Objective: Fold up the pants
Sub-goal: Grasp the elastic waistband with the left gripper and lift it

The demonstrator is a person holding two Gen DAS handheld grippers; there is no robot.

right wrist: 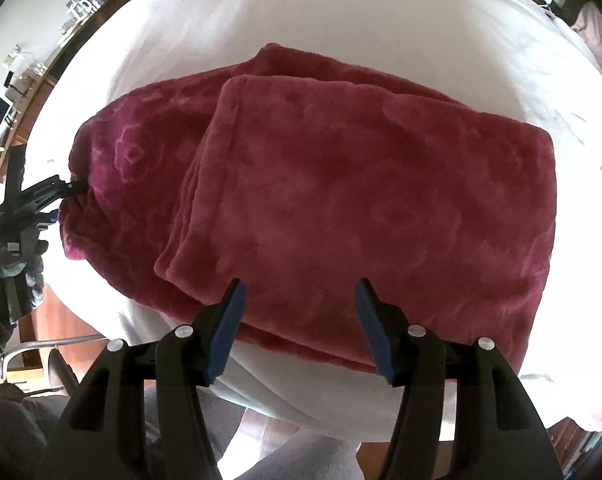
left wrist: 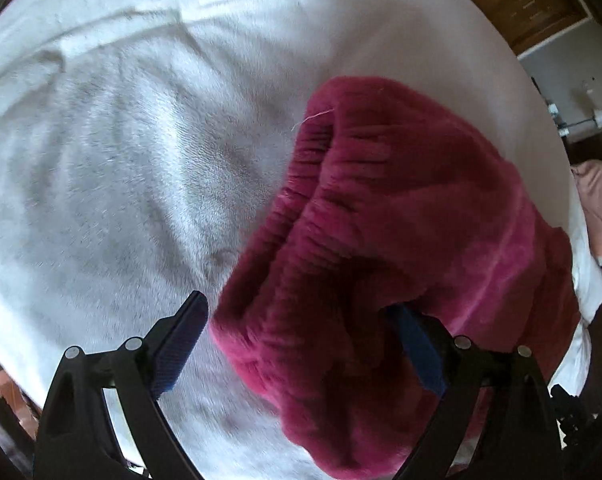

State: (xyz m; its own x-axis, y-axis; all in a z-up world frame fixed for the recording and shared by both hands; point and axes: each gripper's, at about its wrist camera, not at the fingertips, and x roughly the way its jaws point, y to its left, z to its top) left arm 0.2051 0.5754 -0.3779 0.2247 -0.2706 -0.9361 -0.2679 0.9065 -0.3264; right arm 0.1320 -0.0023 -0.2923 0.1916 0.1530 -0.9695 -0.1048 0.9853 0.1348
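Fleece pants (right wrist: 341, 200), deep red, lie on the white bed (right wrist: 341, 12) across the middle of my right wrist view, with the leg ends already laid back over the body as a squarish panel; the folded edge sits to the right of the frame and the hems run down the centre left. I judge the first fold done and the second about to start. My right tongs (right wrist: 299, 326) hang released at the lower centre, above the near edge of the cloth, nothing between the pads. My left tongs (left wrist: 297, 344) stand wide apart at the gathered waistband (left wrist: 325, 184), bottom of the left wrist view, one pad (left wrist: 417, 344) tucked into the fleece, the other clear over the grey blanket (left wrist: 121, 180); no grasp yet. Next I reckon I must close on the waistband end and carry it over the panel, keeping layers together.
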